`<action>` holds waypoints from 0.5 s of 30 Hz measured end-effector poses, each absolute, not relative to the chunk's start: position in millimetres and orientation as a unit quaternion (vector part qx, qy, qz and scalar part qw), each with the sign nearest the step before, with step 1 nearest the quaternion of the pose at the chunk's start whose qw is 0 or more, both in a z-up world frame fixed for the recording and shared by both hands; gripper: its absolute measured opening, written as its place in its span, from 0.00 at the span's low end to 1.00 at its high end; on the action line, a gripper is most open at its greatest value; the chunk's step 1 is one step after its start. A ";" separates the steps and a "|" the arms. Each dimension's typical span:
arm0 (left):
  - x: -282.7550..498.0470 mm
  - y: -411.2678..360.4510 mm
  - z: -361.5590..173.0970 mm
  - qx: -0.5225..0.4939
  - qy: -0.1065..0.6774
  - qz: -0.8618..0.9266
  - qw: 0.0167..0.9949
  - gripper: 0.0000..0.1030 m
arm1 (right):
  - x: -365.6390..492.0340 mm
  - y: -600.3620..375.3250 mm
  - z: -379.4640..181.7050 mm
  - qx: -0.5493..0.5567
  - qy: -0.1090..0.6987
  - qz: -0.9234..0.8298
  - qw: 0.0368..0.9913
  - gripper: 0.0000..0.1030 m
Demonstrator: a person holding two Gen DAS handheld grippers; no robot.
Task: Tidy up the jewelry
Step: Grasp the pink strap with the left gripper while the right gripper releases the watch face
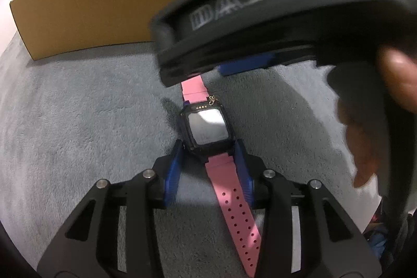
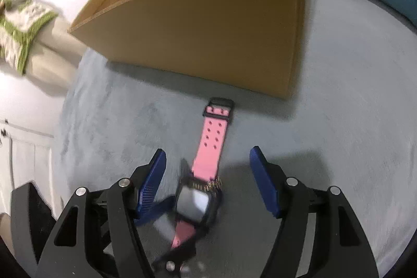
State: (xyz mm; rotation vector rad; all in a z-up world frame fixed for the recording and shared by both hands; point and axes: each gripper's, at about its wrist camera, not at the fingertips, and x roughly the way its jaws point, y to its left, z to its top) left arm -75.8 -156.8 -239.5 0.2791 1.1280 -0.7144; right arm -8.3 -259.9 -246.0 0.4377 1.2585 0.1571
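Two handheld grippers are working over a pink-strapped smartwatch (image 1: 207,127) lying on a grey fleece blanket (image 1: 78,121).

In the left wrist view, the left gripper (image 1: 208,150) is closing its blue pads (image 1: 174,168) on either side of the watch's black case, right at the lower strap joint, gripping it. The watch is lying face up, its perforated pink strap running back between the gripper's arms. A small gold chain (image 2: 215,185) is resting at the top edge of the case. In the right wrist view, the right gripper (image 2: 208,158) is hovering above the watch with its pads spread wide apart, touching nothing. A brown cardboard box (image 2: 208,30) is standing just beyond the strap's black buckle (image 2: 220,106).
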 end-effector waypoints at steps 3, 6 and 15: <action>-79.5 -156.9 -240.1 0.132 0.515 -0.330 0.780 0.36 | -0.7 -245.0 -249.5 0.149 0.595 0.077 0.786 0.26; -80.2 -156.5 -243.2 0.128 0.518 -0.327 0.780 0.36 | 1.1 -242.5 -254.0 0.136 0.602 0.077 0.783 0.23; -72.0 -138.2 -239.4 0.113 0.517 -0.335 0.780 0.36 | -5.8 -263.4 -248.5 0.192 0.583 0.079 0.786 0.07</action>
